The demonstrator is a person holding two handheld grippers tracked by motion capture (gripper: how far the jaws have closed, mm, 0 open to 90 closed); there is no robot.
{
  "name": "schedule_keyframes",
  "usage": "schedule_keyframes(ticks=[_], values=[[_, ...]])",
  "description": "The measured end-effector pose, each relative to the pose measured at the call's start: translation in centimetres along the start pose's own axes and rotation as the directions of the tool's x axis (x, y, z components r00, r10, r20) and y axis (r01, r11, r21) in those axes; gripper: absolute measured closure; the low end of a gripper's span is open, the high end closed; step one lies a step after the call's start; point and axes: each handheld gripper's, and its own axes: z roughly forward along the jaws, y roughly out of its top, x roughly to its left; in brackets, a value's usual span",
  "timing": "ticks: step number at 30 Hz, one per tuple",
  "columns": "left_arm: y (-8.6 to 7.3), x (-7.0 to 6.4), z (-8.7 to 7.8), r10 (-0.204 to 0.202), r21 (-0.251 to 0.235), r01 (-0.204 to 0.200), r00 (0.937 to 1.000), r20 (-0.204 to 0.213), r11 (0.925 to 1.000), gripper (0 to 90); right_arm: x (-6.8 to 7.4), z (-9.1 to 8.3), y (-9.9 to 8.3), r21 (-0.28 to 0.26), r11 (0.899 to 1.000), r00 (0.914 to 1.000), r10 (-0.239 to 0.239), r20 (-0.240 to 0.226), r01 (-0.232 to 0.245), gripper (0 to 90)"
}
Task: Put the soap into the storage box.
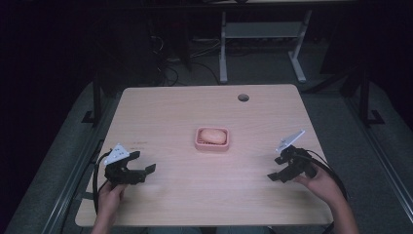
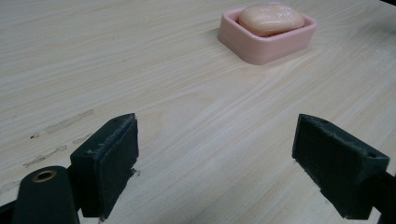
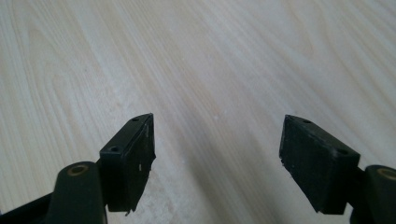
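Your left gripper (image 1: 146, 171) and right gripper (image 1: 276, 174) both sit wide apart and empty near the table's (image 1: 170, 112) front corners, while the soap (image 1: 213, 135), probably slick and hard, lies in its pink dish (image 1: 213, 146) mid-table, best pinched across its narrow sides.

Pink soap (image 1: 213, 135) in pink dish (image 1: 212, 145), mid-table

The room is dark. A wood table (image 1: 160, 105) stands on a grey floor (image 1: 263, 61). White desk legs (image 1: 223, 48) stand behind it.
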Motion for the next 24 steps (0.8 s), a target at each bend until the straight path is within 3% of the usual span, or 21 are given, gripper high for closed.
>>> schedule_keyframes(ticks=[14, 24], values=[[0.0, -0.2, 0.2, 0.006, 0.003, -0.006, 1.0000, 0.002, 1.0000, 14.3, 1.2, 0.0, -2.5, -0.046, 0.999, 0.9997, 0.024, 0.011, -0.023, 26.2], [0.0, -0.3, 0.3, 0.011, 0.009, -0.011, 0.9999, 0.004, 0.9999, 14.3, 2.8, 0.1, -4.1, -0.094, 0.995, 0.9982, 0.048, 0.036, -0.044, 26.2]])
